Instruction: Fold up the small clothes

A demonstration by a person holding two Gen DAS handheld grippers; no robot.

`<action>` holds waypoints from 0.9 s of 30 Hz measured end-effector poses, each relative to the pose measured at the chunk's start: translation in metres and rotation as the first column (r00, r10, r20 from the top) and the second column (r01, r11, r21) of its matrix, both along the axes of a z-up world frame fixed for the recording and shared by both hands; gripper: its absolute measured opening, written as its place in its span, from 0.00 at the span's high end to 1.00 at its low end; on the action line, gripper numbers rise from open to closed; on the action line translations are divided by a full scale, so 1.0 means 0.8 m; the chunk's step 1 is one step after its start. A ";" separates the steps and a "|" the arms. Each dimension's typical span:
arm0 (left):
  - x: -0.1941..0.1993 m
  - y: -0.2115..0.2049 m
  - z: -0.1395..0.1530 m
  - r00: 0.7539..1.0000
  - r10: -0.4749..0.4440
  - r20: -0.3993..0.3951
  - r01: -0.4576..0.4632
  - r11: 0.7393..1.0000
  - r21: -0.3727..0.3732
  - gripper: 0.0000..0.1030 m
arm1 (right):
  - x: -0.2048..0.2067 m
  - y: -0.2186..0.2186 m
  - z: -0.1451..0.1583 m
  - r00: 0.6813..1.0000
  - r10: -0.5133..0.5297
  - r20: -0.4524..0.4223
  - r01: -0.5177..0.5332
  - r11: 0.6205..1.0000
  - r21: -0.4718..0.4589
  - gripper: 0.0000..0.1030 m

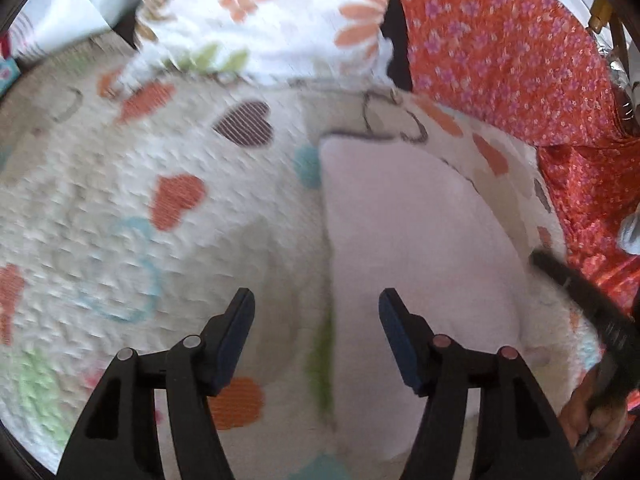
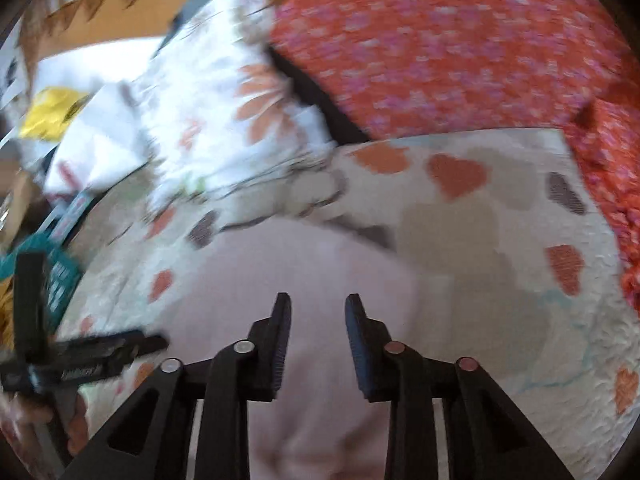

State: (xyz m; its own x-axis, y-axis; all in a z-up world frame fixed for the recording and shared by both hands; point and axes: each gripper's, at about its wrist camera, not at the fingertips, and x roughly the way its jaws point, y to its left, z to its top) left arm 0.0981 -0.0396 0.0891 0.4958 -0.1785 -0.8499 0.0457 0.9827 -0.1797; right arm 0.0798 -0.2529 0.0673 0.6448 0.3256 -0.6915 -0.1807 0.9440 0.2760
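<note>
While I'm hovering both grippers, left gripper [image 1: 316,304] and right gripper [image 2: 318,306] released, pale pink garment [image 1: 400,240] is lying on heart-print quilt [image 1: 120,200]; orange floral fabric [image 1: 500,40] and white flowered fabric [image 1: 260,12] are crowding far edge.

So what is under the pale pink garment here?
The pale pink garment lies on a heart-patterned quilt, which shows all around it. Whatever sits directly beneath the fabric is covered.

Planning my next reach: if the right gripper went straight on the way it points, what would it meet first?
Most likely the pale pink garment, lying right ahead of the right gripper, whose jaws stand open and empty. The heart-print quilt lies beyond. Blur makes depth uncertain.
</note>
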 end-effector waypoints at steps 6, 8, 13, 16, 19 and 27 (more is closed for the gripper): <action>-0.030 0.029 0.035 0.984 0.034 0.174 -0.056 0.992 0.118 0.34 | -0.009 0.028 -0.060 0.992 0.036 -0.123 -0.045 0.996 -0.073 0.73; -0.041 0.037 0.049 0.972 0.048 0.229 -0.080 0.988 0.133 0.29 | -0.016 0.024 -0.053 0.991 0.025 -0.133 -0.037 0.996 -0.083 0.73; -0.083 0.045 0.097 0.885 0.102 0.454 -0.194 0.968 0.159 0.10 | -0.044 0.025 -0.052 0.987 0.003 -0.163 -0.023 0.992 -0.126 0.73; -0.111 0.042 0.124 0.809 0.123 0.575 -0.255 0.955 0.154 0.00 | -0.063 0.027 -0.056 0.982 -0.004 -0.187 -0.023 0.990 -0.139 0.73; -0.136 0.039 0.146 0.758 0.131 0.639 -0.282 0.949 0.139 0.00 | -0.091 0.021 -0.053 0.982 -0.020 -0.186 -0.005 0.991 -0.133 0.73; -0.187 0.016 0.124 0.815 0.101 0.571 -0.229 0.961 0.157 0.00 | -0.147 0.005 -0.012 0.992 -0.102 -0.071 0.090 0.984 -0.156 0.59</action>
State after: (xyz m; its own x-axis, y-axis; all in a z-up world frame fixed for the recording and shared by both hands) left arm -0.0517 -0.0271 0.1887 0.8974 0.0982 -0.4301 -0.0920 0.9951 0.0350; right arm -0.0380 -0.2492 0.0576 0.6101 0.1518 -0.7777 -0.0707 0.9880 0.1374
